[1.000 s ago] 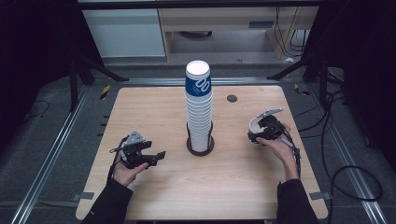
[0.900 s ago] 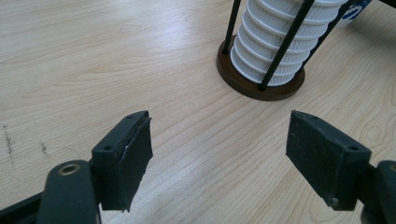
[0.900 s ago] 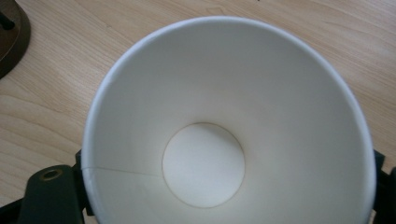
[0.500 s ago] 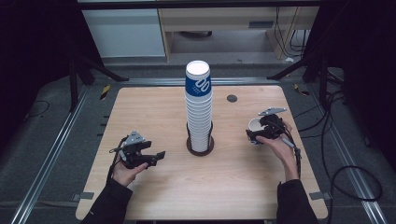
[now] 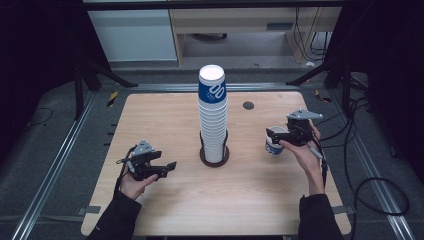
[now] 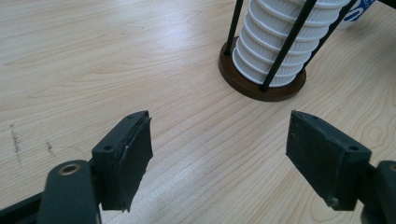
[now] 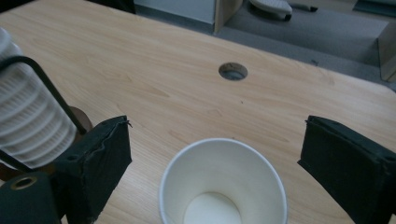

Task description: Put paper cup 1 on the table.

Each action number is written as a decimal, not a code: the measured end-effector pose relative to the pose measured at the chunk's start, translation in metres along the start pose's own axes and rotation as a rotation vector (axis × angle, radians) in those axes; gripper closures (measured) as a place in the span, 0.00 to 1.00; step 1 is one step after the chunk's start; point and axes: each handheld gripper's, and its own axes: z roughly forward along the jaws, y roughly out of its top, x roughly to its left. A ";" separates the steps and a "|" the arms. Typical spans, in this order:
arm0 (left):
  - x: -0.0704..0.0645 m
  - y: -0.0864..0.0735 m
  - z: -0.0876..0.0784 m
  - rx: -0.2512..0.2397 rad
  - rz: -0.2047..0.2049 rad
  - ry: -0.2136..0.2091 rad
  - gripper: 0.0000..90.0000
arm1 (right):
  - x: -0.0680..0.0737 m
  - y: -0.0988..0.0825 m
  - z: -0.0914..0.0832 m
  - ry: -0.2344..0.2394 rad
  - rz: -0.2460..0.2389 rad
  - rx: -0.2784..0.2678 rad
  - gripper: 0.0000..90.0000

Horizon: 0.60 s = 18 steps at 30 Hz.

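Standing free: cup released on the counter

Your paper cup [image 7: 223, 184] sits upright on the counter [image 5: 165, 115], right of the cup stack [image 5: 213, 115]. Your right claw [image 7: 219, 163] has just been opening and seems clear of it. Your left claw [image 6: 219, 158] is spread, empty.

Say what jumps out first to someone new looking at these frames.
The tall stack of paper cups in its rod holder at the table's centre, topped by a blue-printed cup. Next, the single upright cup right of the stack, standing under the right gripper, whose jaws have just been opening and stand clear of it. The left gripper sits open on the left, holding nothing.
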 end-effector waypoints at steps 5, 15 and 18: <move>0.000 0.000 -0.001 -0.002 0.004 -0.004 0.24 | 0.008 0.009 -0.014 0.026 -0.015 -0.047 0.09; -0.003 0.000 0.003 0.011 0.010 -0.005 0.24 | 0.030 0.029 -0.040 0.116 -0.048 -0.164 0.09; -0.002 -0.001 0.002 0.005 0.005 -0.011 0.24 | 0.037 0.033 -0.045 0.145 -0.052 -0.186 0.09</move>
